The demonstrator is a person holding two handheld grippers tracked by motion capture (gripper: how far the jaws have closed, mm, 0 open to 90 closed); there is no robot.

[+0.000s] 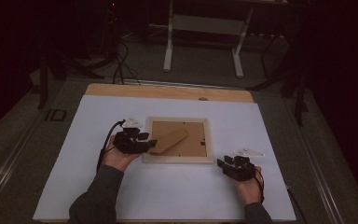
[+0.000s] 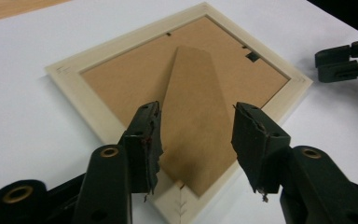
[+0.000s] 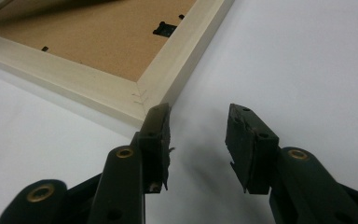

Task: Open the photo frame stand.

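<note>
Forearms enter low over a white table (image 1: 168, 196). Left gripper (image 1: 144, 142) and right gripper (image 1: 226, 164) gape, holding nothing. Picture frame (image 1: 177, 159) lies face-down between them. Beyond, dim floor and a white stand (image 1: 168, 46).

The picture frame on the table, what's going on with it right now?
A person is working with a gripper in each hand on a picture frame lying face down on the white table. The left gripper hovers open over the frame's cardboard stand, gripping nothing. The right gripper waits open beside a frame corner.
</note>
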